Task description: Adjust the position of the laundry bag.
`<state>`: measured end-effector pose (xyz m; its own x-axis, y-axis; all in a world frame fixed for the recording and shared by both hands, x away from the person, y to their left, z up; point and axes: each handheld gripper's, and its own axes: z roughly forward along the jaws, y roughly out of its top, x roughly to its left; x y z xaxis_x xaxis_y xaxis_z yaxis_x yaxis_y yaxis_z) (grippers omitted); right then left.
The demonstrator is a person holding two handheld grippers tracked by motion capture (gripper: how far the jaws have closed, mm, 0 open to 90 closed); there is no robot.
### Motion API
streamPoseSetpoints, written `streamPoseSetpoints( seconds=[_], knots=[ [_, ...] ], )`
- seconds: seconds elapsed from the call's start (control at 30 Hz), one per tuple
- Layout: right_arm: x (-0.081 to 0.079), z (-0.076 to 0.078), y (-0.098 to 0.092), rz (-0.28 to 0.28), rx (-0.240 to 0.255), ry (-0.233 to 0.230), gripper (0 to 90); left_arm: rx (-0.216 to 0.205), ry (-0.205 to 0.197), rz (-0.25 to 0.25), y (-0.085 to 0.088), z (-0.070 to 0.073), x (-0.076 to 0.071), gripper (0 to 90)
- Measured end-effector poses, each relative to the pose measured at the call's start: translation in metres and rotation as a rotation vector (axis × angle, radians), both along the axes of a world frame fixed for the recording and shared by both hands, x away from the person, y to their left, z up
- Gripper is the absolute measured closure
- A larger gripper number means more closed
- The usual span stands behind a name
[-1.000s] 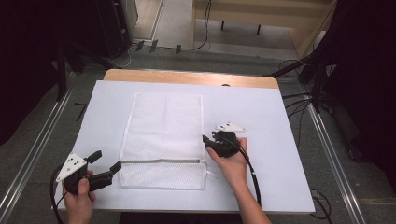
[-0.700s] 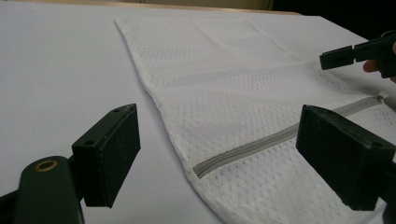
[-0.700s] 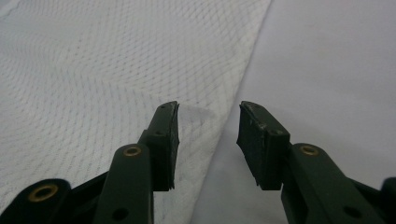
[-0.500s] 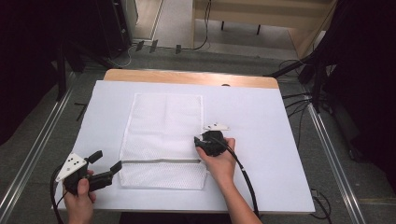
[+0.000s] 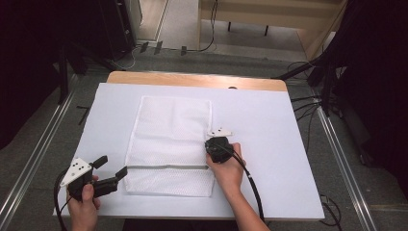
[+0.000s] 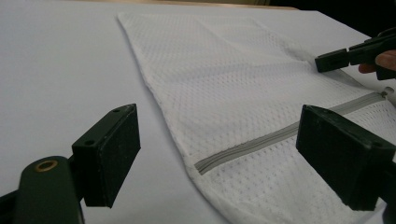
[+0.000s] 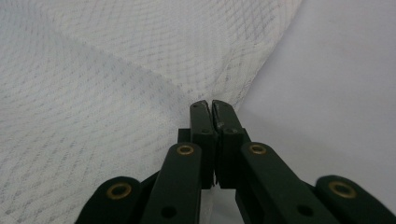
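The right gripper (image 5: 215, 144), which sat on bare table right of the bag a second ago, has shifted left and toward the lower part of the high view; it now rests at the right edge of the white mesh laundry bag (image 5: 171, 139), just above the right end of the grey zipper (image 5: 166, 167). Its jaws have just been closing and now stand pressed together. In the right gripper view (image 7: 212, 109) the tips meet at the bag's edge, where the mesh puckers into folds toward them; whether a fold of fabric or the zipper pull is caught between the pads cannot be told. The left gripper (image 5: 111, 167) has kept its place at the lower left of the high view, just left of the bag's zipper end, jaws spread wide with nothing between them. In the left gripper view (image 6: 224, 154) the bag's corner and zipper lie on the table between the two open pads. The bag lies flat at the centre of the white table (image 5: 288, 144), long axis running toward the top of the frame. Judgement: the right side has probably been secured at the zipper end, so the zipper can be worked once the left side is held.
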<state>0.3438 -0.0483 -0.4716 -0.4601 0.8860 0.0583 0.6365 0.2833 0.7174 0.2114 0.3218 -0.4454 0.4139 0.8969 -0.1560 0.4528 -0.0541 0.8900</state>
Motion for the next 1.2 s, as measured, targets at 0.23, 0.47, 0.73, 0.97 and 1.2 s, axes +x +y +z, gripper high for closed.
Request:
streamPoseSetpoints(
  seconds=[0.23,0.47,0.73,0.97,1.2],
  knots=[
    [0.001,0.002,-0.023,-0.024,-0.011,-0.009,90.0,0.003,0.0,-0.002,-0.002,0.0,0.0,13.8],
    [0.005,0.002,-0.046,-0.032,-0.015,-0.008,89.6,0.008,0.006,-0.002,-0.003,-0.001,0.0,13.8],
    [0.01,0.001,-0.066,-0.052,-0.027,-0.014,89.5,0.01,0.006,-0.003,-0.003,-0.001,0.001,13.8],
    [0.013,0.0,-0.076,-0.065,-0.033,-0.012,89.4,0.015,0.009,-0.005,-0.004,-0.001,0.0,13.8],
    [0.008,0.005,-0.088,-0.078,-0.013,-0.073,58.1,0.017,0.008,-0.008,-0.004,-0.002,0.0,13.8]
  ],
)
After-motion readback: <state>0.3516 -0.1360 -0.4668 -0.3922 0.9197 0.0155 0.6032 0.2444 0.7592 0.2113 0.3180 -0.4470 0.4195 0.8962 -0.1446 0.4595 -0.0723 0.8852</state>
